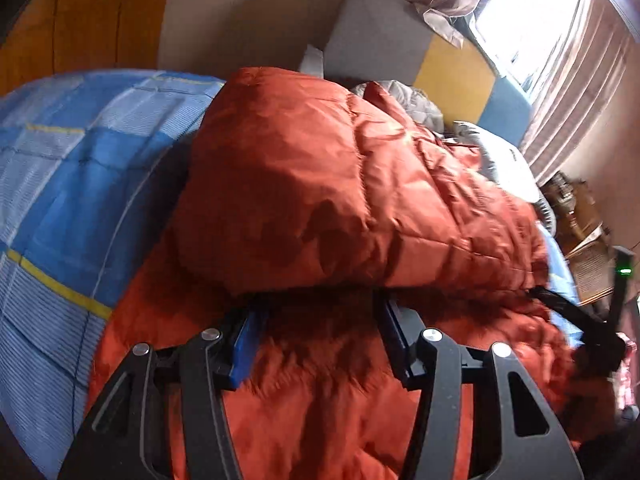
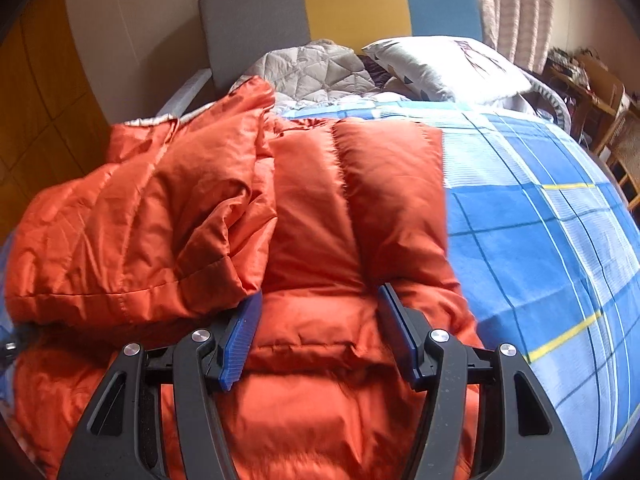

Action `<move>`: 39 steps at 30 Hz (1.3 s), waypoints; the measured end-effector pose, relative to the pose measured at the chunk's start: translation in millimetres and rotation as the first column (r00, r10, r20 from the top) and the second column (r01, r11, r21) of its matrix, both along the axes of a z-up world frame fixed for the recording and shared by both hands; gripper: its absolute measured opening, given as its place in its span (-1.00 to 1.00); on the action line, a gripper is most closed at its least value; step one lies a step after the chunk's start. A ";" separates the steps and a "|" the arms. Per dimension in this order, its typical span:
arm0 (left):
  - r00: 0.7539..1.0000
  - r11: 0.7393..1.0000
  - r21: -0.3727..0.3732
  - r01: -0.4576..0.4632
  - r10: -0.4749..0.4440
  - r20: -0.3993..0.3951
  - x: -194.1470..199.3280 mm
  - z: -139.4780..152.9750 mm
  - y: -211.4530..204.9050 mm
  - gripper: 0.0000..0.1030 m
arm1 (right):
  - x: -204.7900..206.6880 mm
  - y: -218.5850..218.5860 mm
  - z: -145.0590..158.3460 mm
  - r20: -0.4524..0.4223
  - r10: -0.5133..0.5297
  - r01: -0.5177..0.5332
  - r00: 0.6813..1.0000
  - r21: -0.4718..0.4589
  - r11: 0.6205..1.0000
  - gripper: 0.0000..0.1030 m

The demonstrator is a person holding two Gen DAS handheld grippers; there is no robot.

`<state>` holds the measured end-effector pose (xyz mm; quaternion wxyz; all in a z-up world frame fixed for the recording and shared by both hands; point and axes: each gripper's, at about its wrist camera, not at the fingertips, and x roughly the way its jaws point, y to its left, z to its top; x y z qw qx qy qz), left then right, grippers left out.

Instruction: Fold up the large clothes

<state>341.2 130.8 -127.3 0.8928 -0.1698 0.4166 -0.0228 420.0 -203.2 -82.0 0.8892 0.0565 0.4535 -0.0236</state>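
Note:
An orange puffer jacket (image 1: pixel 340 184) lies on a bed with a blue checked sheet (image 1: pixel 72 184). In the left wrist view a puffy folded flap of the jacket overhangs my left gripper (image 1: pixel 320 300). Its tips are hidden under the flap's edge; its jaws stand apart, and only the lower jacket layer shows between the blue pads (image 1: pixel 246 344). In the right wrist view my right gripper (image 2: pixel 320 292) hovers open just above the jacket (image 2: pixel 344 216). The folded flap (image 2: pixel 140 232) lies to its left, touching the left fingertip. Nothing is between its fingers.
A grey, yellow and blue headboard (image 2: pixel 352 4) stands at the far end, with a white pillow (image 2: pixel 444 68) and grey quilt (image 2: pixel 316 68) before it. A curtain (image 1: pixel 576 92) and wooden furniture (image 2: pixel 600 96) line the right side. Bare blue sheet (image 2: pixel 540 240) lies right of the jacket.

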 end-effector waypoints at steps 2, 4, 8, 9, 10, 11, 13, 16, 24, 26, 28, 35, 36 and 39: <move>1.000 1.000 0.014 -0.013 0.013 -0.001 7.3 -5.8 -0.3 0.02 | -7.0 -5.6 7.6 0.016 -0.015 0.015 1.000 0.026 1.000 0.17; 1.000 1.000 0.005 -0.016 0.016 0.006 10.2 -8.0 1.9 0.02 | -14.2 -12.3 19.1 0.044 -0.034 0.031 0.998 0.074 0.997 0.17; 1.000 1.000 0.008 -0.014 0.013 0.022 12.8 -16.4 5.9 0.02 | -8.7 -13.6 31.9 0.063 -0.037 0.022 0.997 0.223 0.975 0.17; 1.000 1.000 0.006 -0.015 0.015 0.023 14.9 -17.1 4.9 0.02 | -4.7 -10.8 32.6 0.058 -0.036 0.020 0.998 0.250 0.968 0.17; 1.000 1.000 0.003 -0.015 0.015 0.026 14.8 -17.7 5.4 0.02 | -0.5 -6.2 32.7 0.052 -0.033 0.018 0.998 0.264 0.964 0.17; 0.999 1.000 -0.002 -0.014 0.014 0.029 14.7 -18.9 6.4 0.02 | 6.1 0.8 30.9 0.041 -0.025 0.014 0.999 0.267 0.964 0.17; 0.999 1.000 -0.011 -0.015 0.016 0.032 16.3 -19.6 7.4 0.02 | 19.1 12.9 21.2 -0.004 -0.015 0.016 1.000 0.270 0.963 0.07; 0.999 1.000 -0.006 -0.016 0.016 0.034 17.1 -20.5 7.4 0.02 | 28.3 28.1 11.7 -0.028 0.009 -0.001 1.000 0.255 0.967 -0.60; 0.999 0.999 -0.029 -0.017 0.018 0.043 13.7 -21.9 10.5 0.02 | 11.9 27.2 32.6 0.052 0.006 -0.011 0.999 0.097 0.995 -0.87; 0.999 0.999 -0.029 -0.019 0.021 0.043 12.7 -21.6 10.9 0.02 | 9.3 18.0 32.4 0.054 -0.020 0.016 0.998 0.083 0.996 -0.87; 0.999 0.999 -0.029 -0.021 0.023 0.042 12.8 -21.0 11.2 0.00 | 7.8 10.4 30.1 0.049 -0.037 0.033 0.998 0.072 0.997 -0.87; 0.999 0.999 -0.028 -0.019 0.020 0.029 10.9 -18.9 14.4 -0.03 | 12.8 -5.8 5.9 -0.008 -0.076 0.076 0.997 0.057 0.995 -0.87; 0.999 1.000 -0.020 -0.017 0.018 0.027 8.8 -16.7 15.0 -0.01 | 13.4 -6.5 6.3 -0.009 -0.075 0.076 0.997 0.070 0.995 -0.87; 0.998 1.000 -0.016 -0.010 0.011 0.054 -12.6 -0.9 22.1 0.01 | 13.0 -11.5 12.9 -0.001 -0.070 0.070 0.998 0.094 0.993 -0.66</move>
